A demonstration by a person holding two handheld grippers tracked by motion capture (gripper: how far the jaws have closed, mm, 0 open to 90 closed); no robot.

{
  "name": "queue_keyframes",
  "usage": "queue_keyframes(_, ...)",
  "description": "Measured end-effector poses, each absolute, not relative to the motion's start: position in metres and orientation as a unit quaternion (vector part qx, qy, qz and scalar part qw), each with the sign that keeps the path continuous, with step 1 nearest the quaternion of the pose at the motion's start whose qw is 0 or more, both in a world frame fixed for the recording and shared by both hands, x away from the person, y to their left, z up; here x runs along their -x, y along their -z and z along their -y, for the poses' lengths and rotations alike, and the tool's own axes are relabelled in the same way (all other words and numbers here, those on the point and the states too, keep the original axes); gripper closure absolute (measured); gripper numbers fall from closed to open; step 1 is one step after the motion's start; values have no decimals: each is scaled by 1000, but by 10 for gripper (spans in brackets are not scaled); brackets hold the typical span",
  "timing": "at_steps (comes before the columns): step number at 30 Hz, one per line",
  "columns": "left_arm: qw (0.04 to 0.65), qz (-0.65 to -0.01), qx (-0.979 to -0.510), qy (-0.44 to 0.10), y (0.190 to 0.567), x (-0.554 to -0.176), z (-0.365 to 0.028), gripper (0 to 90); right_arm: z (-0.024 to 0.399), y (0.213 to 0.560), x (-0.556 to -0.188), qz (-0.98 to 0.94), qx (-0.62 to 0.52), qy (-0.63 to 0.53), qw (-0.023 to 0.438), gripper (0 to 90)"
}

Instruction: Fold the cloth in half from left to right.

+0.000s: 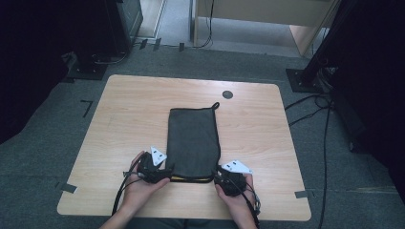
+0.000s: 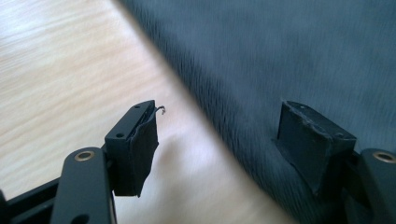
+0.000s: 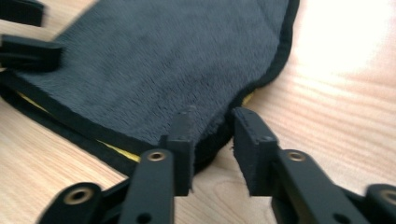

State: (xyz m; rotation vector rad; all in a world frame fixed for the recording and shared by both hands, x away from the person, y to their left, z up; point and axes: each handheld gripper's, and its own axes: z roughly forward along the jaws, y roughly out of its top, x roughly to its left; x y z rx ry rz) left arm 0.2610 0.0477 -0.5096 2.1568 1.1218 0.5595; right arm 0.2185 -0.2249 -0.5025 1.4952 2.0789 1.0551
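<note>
While my left gripper (image 1: 165,172) gapes, my right gripper (image 3: 212,128) pinches the towel (image 1: 193,143) corner — dark grey, folded, yellow-lined.

left gripper (image 1: 154,169): black, with a grey three-cornered plate on top
right gripper (image 1: 230,177): black, same grey plate
fingers (image 2: 136,148): black flat pads, brass-coloured screws
cables: black

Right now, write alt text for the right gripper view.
The right hand-held gripper has its two black jaws close together around the near corner of a folded dark grey cloth with black edging and a yellow strip showing between its layers. The cloth lies on a light wooden table.
</note>
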Motion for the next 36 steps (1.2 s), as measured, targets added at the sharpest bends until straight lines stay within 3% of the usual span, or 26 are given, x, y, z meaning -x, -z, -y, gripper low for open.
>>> queue_keyframes(2, 332, -431, -815, -200, 513, -258, -59, 304, 229, 505, -219, -740, -531, -371, 178, 831)
queue_keyframes(5, 346, -443, -805, -189, 513, -256, -67, 321, 236, 503, -218, -738, -530, -384, 164, 853)
queue_keyframes(11, 390, -426, -797, -176, 505, -242, -74, 586, 237, 499, -215, -733, -529, -396, 159, 834)
queue_keyframes(20, 403, -373, -817, -176, 500, -219, -60, 539, 234, 502, -214, -732, -530, -393, 171, 801)
queue_keyframes(21, 390, -357, -828, -188, 502, -217, -52, 594, 233, 503, -214, -732, -529, -394, 170, 797)
queue_keyframes(24, 377, -352, -832, -202, 506, -216, -48, 649, 232, 503, -214, -732, -530, -394, 167, 800)
queue_keyframes(25, 370, -346, -837, -207, 508, -216, -47, 744, 231, 503, -214, -731, -531, -396, 165, 818)
queue_keyframes(28, 371, -341, -838, -211, 507, -215, -49, 863, 231, 503, -214, -731, -529, -400, 161, 849)
queue_keyframes(32, 404, -362, -816, -201, 498, -213, -63, 876, 229, 497, -211, -728, -525, -411, 160, 878)
queue_keyframes(36, 375, -365, -835, -172, 506, -210, -71, 848, 229, 496, -204, -737, -522, -401, 155, 882)
